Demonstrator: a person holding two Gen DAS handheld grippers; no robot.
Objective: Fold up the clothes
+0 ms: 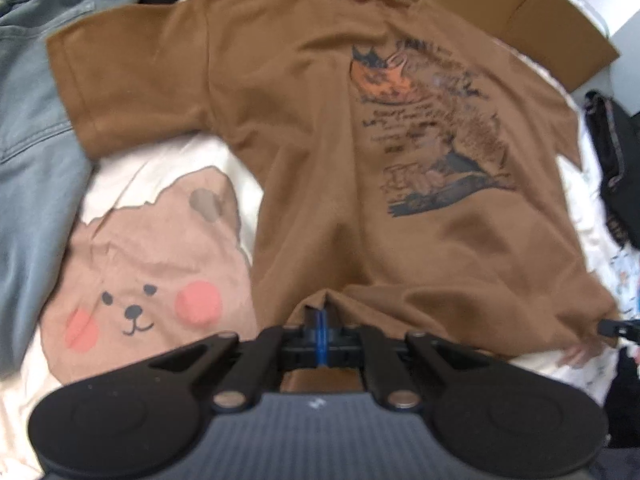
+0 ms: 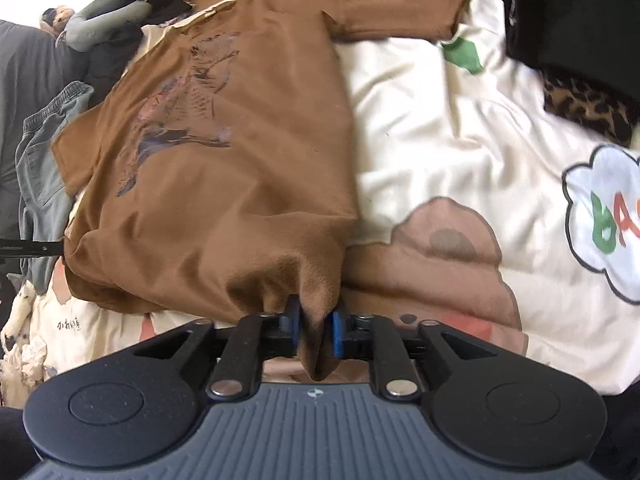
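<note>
A brown T-shirt (image 1: 320,140) with a dark print lies spread on a cream duvet with a bear print (image 1: 152,280). My left gripper (image 1: 320,316) is shut on the shirt's near hem, and the cloth bunches over its fingertips. At the hem's right corner the right gripper's black tip (image 1: 612,326) shows. In the right wrist view the brown T-shirt (image 2: 224,160) is drawn into a thick fold that hangs between the blue pads (image 2: 338,332). My right gripper (image 2: 316,328) has its jaws parted around that fold. The left gripper (image 2: 32,249) pokes in at the far left.
Blue jeans (image 1: 32,140) lie left of the shirt, also seen as blue jeans (image 2: 40,160). A cardboard box (image 1: 520,4) stands behind it. A black garment (image 1: 612,152) lies to the right. Black cloth (image 2: 580,12) and leopard-print fabric (image 2: 584,108) lie on the duvet (image 2: 440,152).
</note>
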